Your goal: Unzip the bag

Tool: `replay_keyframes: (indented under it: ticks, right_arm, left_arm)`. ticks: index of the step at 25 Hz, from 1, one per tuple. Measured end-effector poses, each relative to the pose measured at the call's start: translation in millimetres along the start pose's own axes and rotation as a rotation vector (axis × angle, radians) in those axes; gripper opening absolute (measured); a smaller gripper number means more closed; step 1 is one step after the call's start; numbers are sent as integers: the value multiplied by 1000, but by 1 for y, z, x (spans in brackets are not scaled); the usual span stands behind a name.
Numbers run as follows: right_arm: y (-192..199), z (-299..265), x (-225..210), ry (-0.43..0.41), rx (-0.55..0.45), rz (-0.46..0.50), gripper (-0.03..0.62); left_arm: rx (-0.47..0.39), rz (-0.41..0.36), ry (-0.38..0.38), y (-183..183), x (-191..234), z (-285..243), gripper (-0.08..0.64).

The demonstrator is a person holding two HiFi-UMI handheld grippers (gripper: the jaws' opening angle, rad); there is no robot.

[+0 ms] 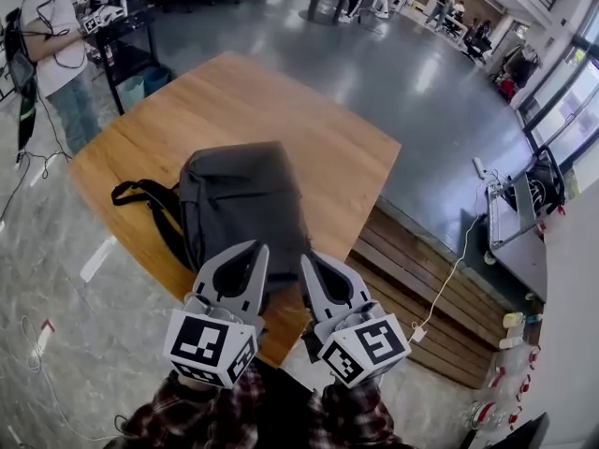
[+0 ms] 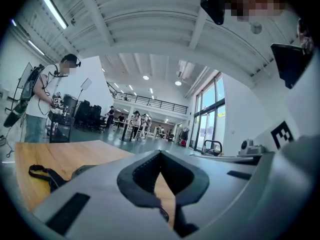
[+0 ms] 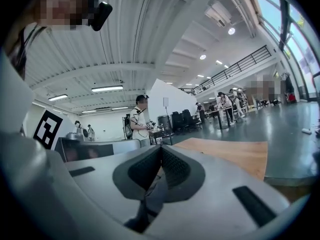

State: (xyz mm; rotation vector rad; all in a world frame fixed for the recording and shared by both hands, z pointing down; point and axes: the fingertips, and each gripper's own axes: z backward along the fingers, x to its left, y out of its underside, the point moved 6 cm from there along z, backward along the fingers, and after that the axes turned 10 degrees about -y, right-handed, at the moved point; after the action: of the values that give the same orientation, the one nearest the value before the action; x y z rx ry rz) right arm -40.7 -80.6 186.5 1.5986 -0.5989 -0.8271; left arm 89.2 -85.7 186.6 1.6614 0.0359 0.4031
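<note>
A grey backpack [image 1: 239, 199] lies flat on the wooden table [image 1: 309, 129], its black straps [image 1: 140, 195] trailing off to the left. No zip shows from here. Both grippers hover over the bag's near end, side by side and pointing away from me. The left gripper [image 1: 259, 246] is shut with nothing in it, and so is the right gripper [image 1: 307, 258]. In the left gripper view the shut left gripper [image 2: 160, 153] stands above the table [image 2: 75, 154], with a strap [image 2: 42, 173] at lower left. The right gripper view shows the right gripper [image 3: 161, 148] closed tip to tip over the table [image 3: 235, 154].
A person [image 1: 56, 45] stands beside a black cart [image 1: 126, 36] beyond the table's far left corner. Slatted wooden boards [image 1: 421, 288] lie by the table's right side, with a white cable [image 1: 459, 260] across them. The table's near edge runs just under the grippers.
</note>
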Motion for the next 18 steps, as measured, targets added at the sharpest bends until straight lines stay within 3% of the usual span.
replay_keyframes:
  ticks: [11,18]
  right_arm:
    - [-1,-35,-39,82,11,-41,11]
    - [28,-31,-70,182,66,-81,11]
  left_arm:
    - [61,-33,48,-8,21,-50,9]
    - [157,-61,108,30,16,-83,9]
